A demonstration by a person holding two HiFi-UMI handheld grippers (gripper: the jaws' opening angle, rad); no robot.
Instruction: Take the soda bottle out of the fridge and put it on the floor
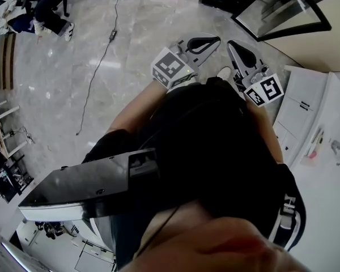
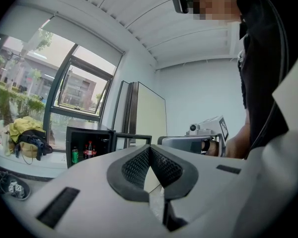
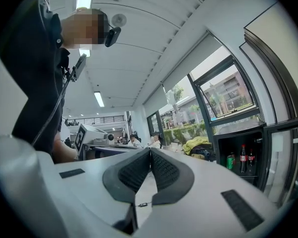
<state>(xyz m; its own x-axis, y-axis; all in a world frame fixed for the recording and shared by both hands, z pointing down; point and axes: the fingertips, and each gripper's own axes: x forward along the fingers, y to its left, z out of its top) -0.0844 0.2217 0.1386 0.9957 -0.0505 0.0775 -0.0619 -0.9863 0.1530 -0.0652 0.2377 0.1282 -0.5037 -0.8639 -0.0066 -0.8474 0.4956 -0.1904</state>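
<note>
the left gripper (image 2: 150, 148) and right gripper (image 3: 150, 150) are both pinching shut on nothing, and the soda bottle (image 3: 242, 158) is standing inside the open fridge (image 2: 89, 131) — well apart from them.

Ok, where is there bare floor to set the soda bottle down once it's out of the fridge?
The marble floor is bare between the black cable and the dark-framed glass door. Left of the cable is bare too. It is crowded at top left by the seated person and at right by the white cabinet.
</note>
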